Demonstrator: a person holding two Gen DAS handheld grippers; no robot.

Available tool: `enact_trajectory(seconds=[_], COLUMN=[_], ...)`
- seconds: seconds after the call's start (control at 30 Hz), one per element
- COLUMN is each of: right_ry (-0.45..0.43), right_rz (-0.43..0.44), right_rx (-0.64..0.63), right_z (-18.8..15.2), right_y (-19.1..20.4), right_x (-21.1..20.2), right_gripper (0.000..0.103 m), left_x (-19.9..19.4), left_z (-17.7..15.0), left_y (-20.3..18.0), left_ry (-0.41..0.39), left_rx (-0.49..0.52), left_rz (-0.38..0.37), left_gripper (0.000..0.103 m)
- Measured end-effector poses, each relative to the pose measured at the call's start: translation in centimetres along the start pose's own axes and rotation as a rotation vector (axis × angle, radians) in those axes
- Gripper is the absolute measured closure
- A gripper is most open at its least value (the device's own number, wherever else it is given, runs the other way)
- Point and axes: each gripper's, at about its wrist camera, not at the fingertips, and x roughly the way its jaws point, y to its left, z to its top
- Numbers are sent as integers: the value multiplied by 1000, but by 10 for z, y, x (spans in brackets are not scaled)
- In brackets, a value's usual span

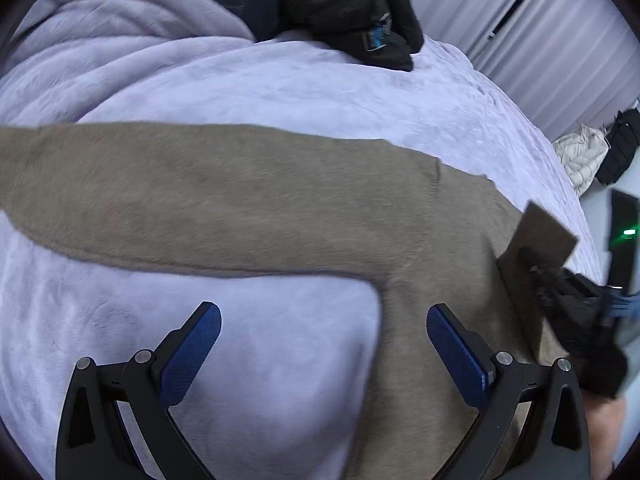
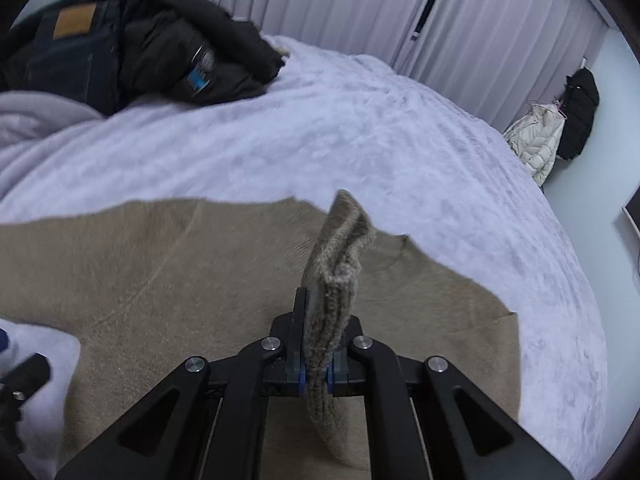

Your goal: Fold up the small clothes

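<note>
A tan knit sweater (image 1: 256, 196) lies spread on a lilac fleece blanket (image 1: 280, 80), one sleeve stretching left. My left gripper (image 1: 324, 336) is open and empty, hovering over the blanket and the sweater's body near the armpit. My right gripper (image 2: 320, 320) is shut on a ribbed cuff of the sweater (image 2: 336, 264), lifted upright above the sweater's body (image 2: 160, 272). The right gripper with the raised cuff (image 1: 536, 236) also shows at the right of the left wrist view.
A pile of dark jackets and jeans (image 2: 132, 40) sits at the bed's far side. Grey curtains (image 2: 480, 32) hang behind. A white coat (image 2: 536, 140) and a black one (image 2: 580, 112) hang at the right wall.
</note>
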Motion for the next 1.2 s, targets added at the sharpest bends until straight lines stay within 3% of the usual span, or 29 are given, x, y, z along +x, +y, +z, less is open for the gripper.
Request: enact_trajectory(seconds=[0.1,0.13,0.2,0.23,0.27,0.37,0.5,0.57,0.63,0.67,0.8,0.9,0.93,1.03,1.13,1.2], right_ry=[64,82,105,92,60,-33,-96,-78,-20,22,137,159,154,160,194,164], right_rz=[28,48,108,130,157,276,377,297,144,115,256,187,168,175,202,223], right_rx=[-18,-25,-61,-76,-82,-50,97,135,149,171,266,242,238,284,324,354], right_z=[-9,-10,-11,-10,-9,-5,-14,-29,-47,-58,-95,-100,-97,-78,-64,-69], right_y=[24,28,38,41,41,20,-64,-111,-154,-172,-210,-213,-217,-241,-252,-257], right_x=[26,29,26,20,8,-37,-71,-63,-39,-25,21,58,69,98,103,82], right_gripper=[96,90,64,40,26,25,24,23,23,23,23,24,23,16,15,15], left_x=[0,-1,-5,-9,-13,-31,-33,-21,-5,7,60,112,118,109,89,75], left_z=[-4,-5,-6,-6,-6,-5,0,-2,-7,-11,-16,-10,-8,-6,-7,-7], left_y=[15,17,17,16,14,1,-47,-92,-143,-170,-233,-230,-223,-209,-211,-212], left_ry=[5,4,0,-5,-16,-70,-66,-31,4,31,105,145,131,90,69,43], left_rx=[-24,-31,-49,-54,-52,-33,47,132,232,287,390,383,380,371,378,350], left_rz=[-24,-32,-48,-53,-55,-43,-90,-115,-176,-226,-232,-35,-2,-7,45,-27], left_gripper=[0,0,0,0,0,0,0,0,0,0,0,0,0,0,0,0])
